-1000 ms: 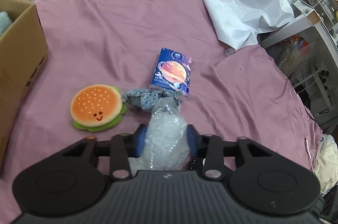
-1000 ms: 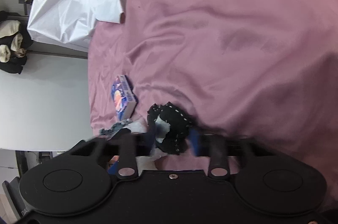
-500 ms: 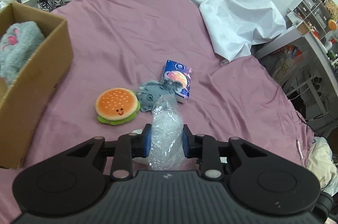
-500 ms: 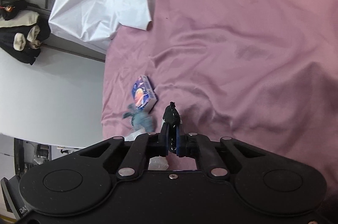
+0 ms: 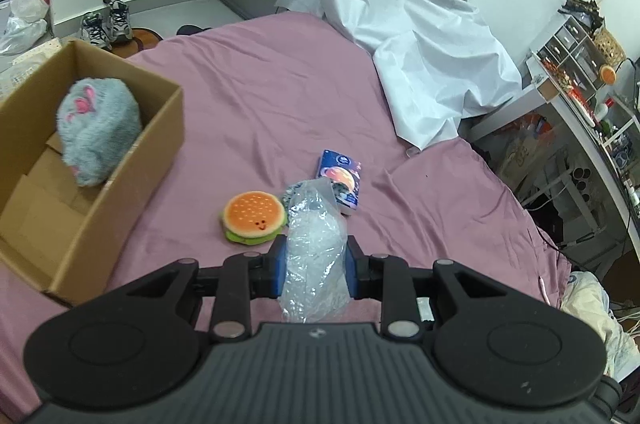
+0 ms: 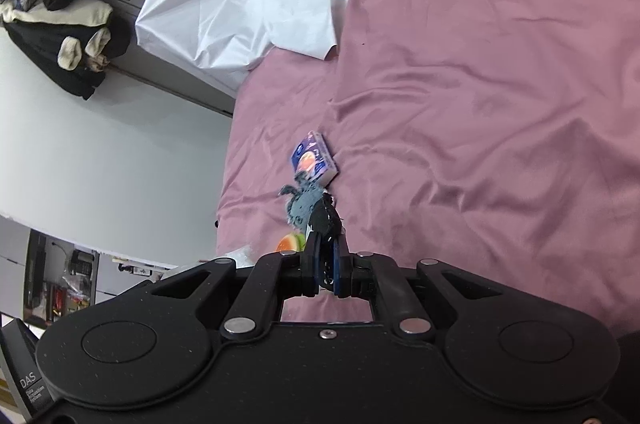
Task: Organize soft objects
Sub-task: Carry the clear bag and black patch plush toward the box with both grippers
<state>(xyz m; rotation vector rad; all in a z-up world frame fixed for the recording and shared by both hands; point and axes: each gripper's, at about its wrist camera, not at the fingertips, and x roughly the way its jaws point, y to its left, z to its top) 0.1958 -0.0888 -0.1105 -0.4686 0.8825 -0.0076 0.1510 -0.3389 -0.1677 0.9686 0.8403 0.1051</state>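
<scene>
Gripping a crumpled clear plastic bag (image 5: pixel 316 248), the left gripper (image 5: pixel 316 266) had its blue-padded fingers (image 5: pixel 279 270) pressed against both sides of the bag, which stood up between them above the pink bedsheet (image 5: pixel 256 112). The right gripper (image 6: pixel 325 266) was clenched on a small black fabric piece with white stitching (image 6: pixel 326 218), its fingers nearly together and the fabric projecting beyond the tips.

An open brown cardboard box (image 5: pixel 120 192) sat on the sheet at the left of the left wrist view. A fluffy grey plush toy with pink markings (image 5: pixel 98 132) lay inside it, against the far wall. On the sheet, apart from the box, lay a round orange-and-green hamburger plush with a smiling face (image 5: pixel 254 218). Just beside it was a small grey-blue soft toy (image 6: pixel 302 202), largely hidden behind the bag in the left wrist view. A blue rectangular packet printed with a planet (image 5: pixel 340 180) lay immediately past that toy; whether the two touched could not be determined.

A crumpled white sheet (image 5: pixel 420 36) covered the far corner of the bed. Cluttered shelving (image 5: pixel 580 72) stood at the right, and a pair of shoes (image 5: pixel 106 24) rested on the floor.
</scene>
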